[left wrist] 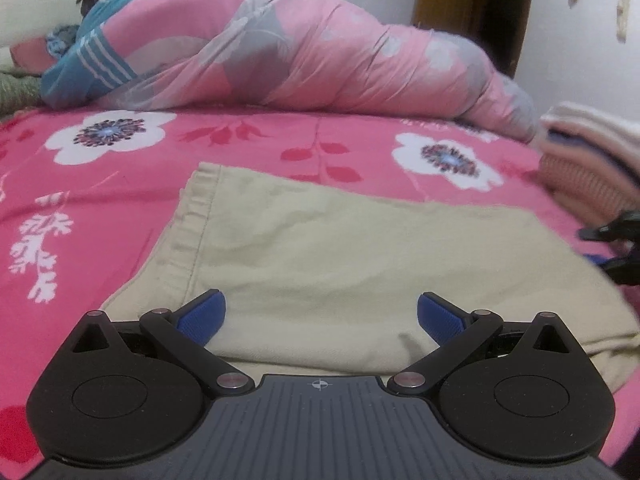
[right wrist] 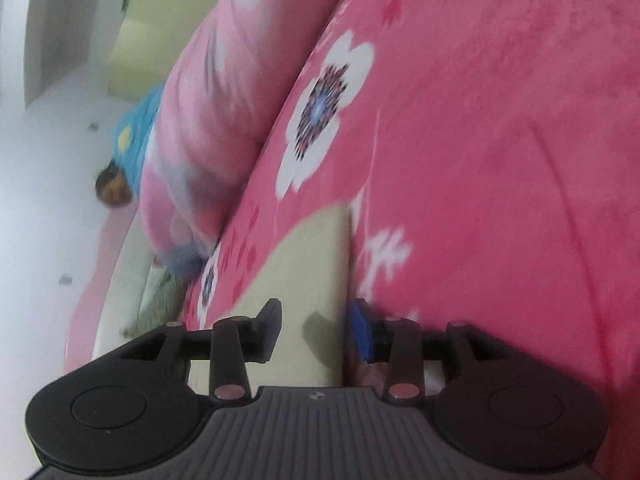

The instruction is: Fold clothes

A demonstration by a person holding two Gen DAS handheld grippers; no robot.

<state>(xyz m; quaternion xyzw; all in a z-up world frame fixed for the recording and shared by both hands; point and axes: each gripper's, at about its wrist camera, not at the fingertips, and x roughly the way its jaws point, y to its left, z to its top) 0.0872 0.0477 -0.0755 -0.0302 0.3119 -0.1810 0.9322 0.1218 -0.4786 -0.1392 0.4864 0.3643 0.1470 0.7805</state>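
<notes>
A beige garment [left wrist: 340, 256] lies flat on a pink flowered bedspread [left wrist: 248, 136], partly folded, with a hemmed edge at its left. My left gripper [left wrist: 320, 314] is wide open and empty, low over the garment's near edge. In the right wrist view, rolled sideways, the beige garment [right wrist: 304, 264] runs between the fingers of my right gripper [right wrist: 316, 332], which is open with its jaws partly spread around the garment's edge. The right gripper shows at the right edge of the left wrist view [left wrist: 616, 240].
A rolled pink quilt [left wrist: 320, 52] and a blue garment [left wrist: 104, 40] lie along the back of the bed. A stack of folded clothes [left wrist: 588, 152] sits at the right. A white wall and a dark wooden door frame [left wrist: 476, 0] stand behind.
</notes>
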